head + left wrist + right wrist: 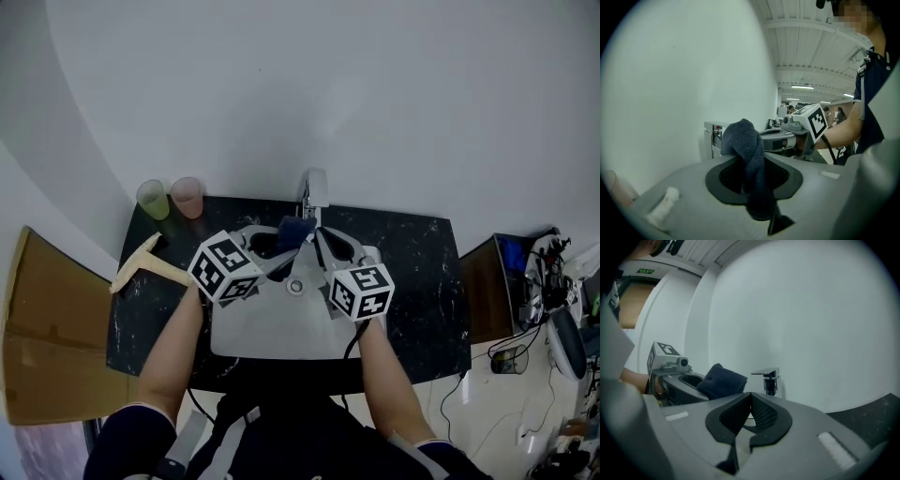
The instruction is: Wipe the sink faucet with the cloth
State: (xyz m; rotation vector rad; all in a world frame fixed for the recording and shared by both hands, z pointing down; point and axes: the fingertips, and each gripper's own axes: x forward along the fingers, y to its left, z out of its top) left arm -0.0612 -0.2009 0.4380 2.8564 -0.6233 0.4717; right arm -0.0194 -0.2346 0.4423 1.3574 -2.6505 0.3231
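Pinched tight in the left gripper [754, 165] — the dark blue cloth [744, 140], bunched above the jaws and hanging down between them. Held close by the chrome faucet [712, 137], over the grey sink [281, 345]; touching or not, hard to tell. Alongside, the right gripper [751, 399] — jaws closed together on nothing, pointed at the same faucet. Out left on the black counter [422, 272], a green cup [153, 199] and a pink cup [187, 197] side by side.
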